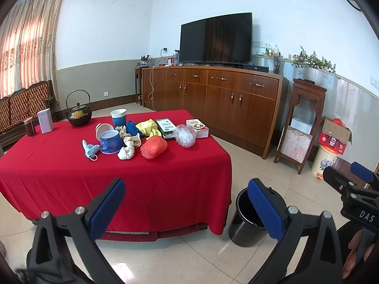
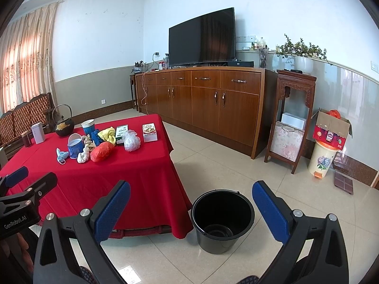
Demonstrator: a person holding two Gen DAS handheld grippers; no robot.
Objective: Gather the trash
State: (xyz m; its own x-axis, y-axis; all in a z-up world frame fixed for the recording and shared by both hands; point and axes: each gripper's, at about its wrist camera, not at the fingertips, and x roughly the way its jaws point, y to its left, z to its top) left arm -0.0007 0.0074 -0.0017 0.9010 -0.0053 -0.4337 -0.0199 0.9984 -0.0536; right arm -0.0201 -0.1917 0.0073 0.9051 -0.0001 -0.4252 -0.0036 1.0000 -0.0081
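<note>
Your left gripper (image 1: 187, 208) and right gripper (image 2: 191, 210) hang spread wide and empty, short of the red table (image 1: 71, 172). The black bucket (image 2: 222, 220) stands upright, mouth up, on the floor just ahead of the right gripper. The trash sits well ahead, mid-table. Take the near red bag (image 1: 153, 147) first, pinching its crumpled top; it lies squat, its long axis running across your view.

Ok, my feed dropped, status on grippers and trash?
Left gripper open, empty. Right gripper open, empty. Trash heap untouched on red table; black bucket empty on floor. Nothing in the way.
</note>
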